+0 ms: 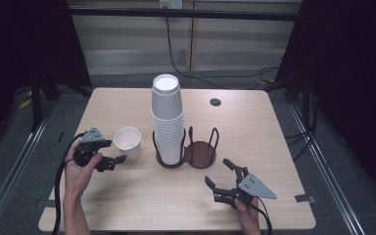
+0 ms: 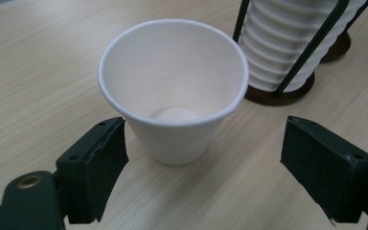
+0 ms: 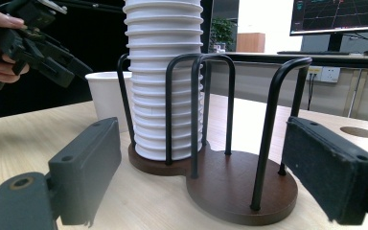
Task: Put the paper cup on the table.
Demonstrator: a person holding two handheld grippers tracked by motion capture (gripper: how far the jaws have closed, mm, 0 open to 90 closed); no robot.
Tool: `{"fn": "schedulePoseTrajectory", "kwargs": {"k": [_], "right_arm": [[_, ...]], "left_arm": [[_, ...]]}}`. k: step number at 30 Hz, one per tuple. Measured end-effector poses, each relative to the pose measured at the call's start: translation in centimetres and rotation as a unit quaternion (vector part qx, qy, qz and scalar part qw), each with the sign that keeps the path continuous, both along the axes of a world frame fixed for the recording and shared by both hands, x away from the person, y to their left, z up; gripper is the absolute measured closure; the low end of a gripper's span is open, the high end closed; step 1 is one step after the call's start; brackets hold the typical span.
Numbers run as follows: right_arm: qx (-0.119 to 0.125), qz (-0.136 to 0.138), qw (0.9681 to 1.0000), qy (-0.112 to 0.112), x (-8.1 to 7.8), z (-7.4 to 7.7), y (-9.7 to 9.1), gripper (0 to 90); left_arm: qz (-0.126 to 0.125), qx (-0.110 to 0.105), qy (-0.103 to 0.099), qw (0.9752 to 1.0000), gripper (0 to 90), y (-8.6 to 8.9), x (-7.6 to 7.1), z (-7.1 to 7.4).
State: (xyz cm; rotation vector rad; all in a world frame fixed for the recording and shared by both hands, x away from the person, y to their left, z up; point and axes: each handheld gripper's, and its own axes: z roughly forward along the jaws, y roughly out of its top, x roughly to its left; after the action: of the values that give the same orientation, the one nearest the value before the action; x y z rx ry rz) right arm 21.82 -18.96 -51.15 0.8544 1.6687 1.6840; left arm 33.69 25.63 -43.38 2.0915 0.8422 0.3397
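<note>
So from where I'm sitting, it all comes down to the single paper cup (image 2: pixel 172 91) and my left gripper (image 1: pixel 108 161). In the left gripper view the cup sits dead centre, just ahead of the jaws, which are spread wide with nothing between them; the cup lies a bit closer to the jaw at the lower left of the frame than to the one at the lower right. In the high view the cup stands left of centre, just beside the gripper tip and just left of the wire cup holder (image 1: pixel 186 152).

The cup stands upright, mouth up, long axis vertical, tapering down to its base. I'd say a straight push forward would put the jaws on either side of the wall.

My right gripper (image 1: pixel 225 180) is down in the lower right of the high view, jaws also spread and empty, facing the cup stack (image 3: pixel 165 81) and the holder's empty bay. It's well apart from the loose cup, so left is clearly the nearer one.
</note>
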Motion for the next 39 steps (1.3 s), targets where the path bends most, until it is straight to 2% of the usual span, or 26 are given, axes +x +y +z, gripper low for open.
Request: {"fn": "schedulePoseTrajectory", "kwargs": {"k": [3, 4, 5, 7, 9, 11, 12, 15, 17, 18, 19, 21, 22, 23, 24, 25, 27, 28, 29, 30, 32, 34, 35, 38, 39], "right_arm": [[0.0, 0.0, 1.0, 0.0, 0.0, 0.0, 0.0, 12.7], [0.0, 0.0, 1.0, 0.0, 0.0, 0.0, 0.0, 12.7], [0.0, 0.0, 1.0, 0.0, 0.0, 0.0, 0.0, 12.7], [0.0, 0.0, 1.0, 0.001, 0.0, 0.0, 0.0, 12.7], [0.0, 0.0, 1.0, 0.0, 0.0, 0.0, 0.0, 12.7], [0.0, 0.0, 1.0, 0.0, 0.0, 0.0, 0.0, 12.7], [0.0, 0.001, 1.0, 0.0, 0.0, 0.0, 0.0, 12.7], [0.001, 0.0, 1.0, -0.001, 0.0, 0.0, 0.0, 12.7], [0.0, 0.0, 1.0, -0.001, 0.0, 0.0, 0.0, 12.7], [0.0, 0.001, 1.0, -0.001, 0.0, 0.0, -0.1, 12.7], [0.0, 0.001, 1.0, -0.001, 0.0, 0.0, -0.1, 12.7], [0.0, 0.001, 1.0, -0.001, 0.0, 0.0, 0.0, 12.7], [0.0, 0.0, 1.0, -0.001, 0.0, 0.0, 0.0, 12.7], [0.0, 0.0, 1.0, -0.001, 0.0, 0.0, 0.0, 12.7], [0.0, 0.0, 1.0, -0.001, 0.0, 0.0, 0.0, 12.7], [0.0, 0.0, 1.0, -0.001, 0.0, 0.0, 0.0, 12.7], [0.0, -0.001, 1.0, -0.001, 0.0, 0.0, 0.0, 12.7], [0.0, -0.001, 1.0, -0.001, 0.0, 0.0, 0.0, 12.7], [0.0, -0.001, 1.0, -0.001, 0.0, 0.0, 0.0, 12.7], [0.0, -0.001, 1.0, -0.001, 0.0, 0.0, 0.0, 12.7], [0.0, -0.001, 1.0, -0.001, 0.0, 0.0, 0.0, 12.7], [0.0, 0.0, 1.0, -0.001, 0.0, 0.0, 0.0, 12.7], [0.0, 0.0, 1.0, -0.001, 0.0, 0.0, 0.0, 12.7], [0.001, 0.0, 1.0, -0.001, 0.0, 0.0, 0.0, 12.7], [0.001, 0.0, 1.0, -0.001, 0.0, 0.0, 0.0, 12.7]], "left_arm": [[0.017, -0.011, -0.016, 0.9997, 16.0, 0.3, -0.7, 0.0], [0.019, -0.033, -0.028, 0.9989, 16.0, 0.5, -1.3, 0.0], [0.019, -0.033, -0.028, 0.9989, 16.0, 0.5, -1.3, 0.0], [0.023, -0.053, -0.036, 0.9976, 16.0, 0.7, -1.7, -0.1], [0.03, -0.061, -0.048, 0.9965, 16.0, 0.6, -2.1, -0.2], [0.025, -0.095, -0.057, 0.9936, 16.1, 0.4, -2.5, -0.4], [0.027, -0.102, -0.063, 0.9924, 16.1, 0.3, -2.8, -0.4], [0.034, -0.089, -0.071, 0.993, 16.1, -0.4, -3.5, -0.7], [0.03, -0.093, -0.076, 0.9923, 16.1, -0.7, -3.9, -1.0], [0.037, -0.106, -0.086, 0.9899, 16.1, -1.1, -4.5, -1.5], [0.037, -0.106, -0.086, 0.9899, 16.1, -1.1, -4.5, -1.5], [0.036, -0.104, -0.107, 0.9881, 16.1, -1.4, -4.9, -1.9], [0.034, -0.123, -0.118, 0.9849, 16.1, -1.8, -5.4, -2.4], [0.034, -0.123, -0.118, 0.9849, 16.0, -1.8, -5.4, -2.4], [0.034, -0.126, -0.126, 0.9833, 16.0, -2.0, -5.7, -2.6], [0.033, -0.128, -0.125, 0.9833, 16.0, -2.3, -5.9, -2.7], [0.02, -0.118, -0.13, 0.9844, 15.9, -2.9, -6.0, -2.8], [0.006, -0.119, -0.129, 0.9845, 15.9, -3.5, -6.1, -2.9], [0.006, -0.119, -0.129, 0.9845, 15.9, -3.5, -6.1, -2.9], [-0.002, -0.129, -0.13, 0.983, 15.9, -3.7, -6.3, -3.0], [0.0, -0.139, -0.138, 0.9807, 15.8, -4.1, -6.7, -3.3], [0.015, -0.147, -0.147, 0.978, 15.7, -4.8, -7.1, -3.9], [0.015, -0.147, -0.147, 0.978, 15.7, -4.8, -7.1, -3.9], [0.007, -0.169, -0.147, 0.9746, 15.7, -5.6, -7.7, -4.8], [0.007, -0.169, -0.147, 0.9746, 15.7, -5.6, -7.7, -4.8]]}}
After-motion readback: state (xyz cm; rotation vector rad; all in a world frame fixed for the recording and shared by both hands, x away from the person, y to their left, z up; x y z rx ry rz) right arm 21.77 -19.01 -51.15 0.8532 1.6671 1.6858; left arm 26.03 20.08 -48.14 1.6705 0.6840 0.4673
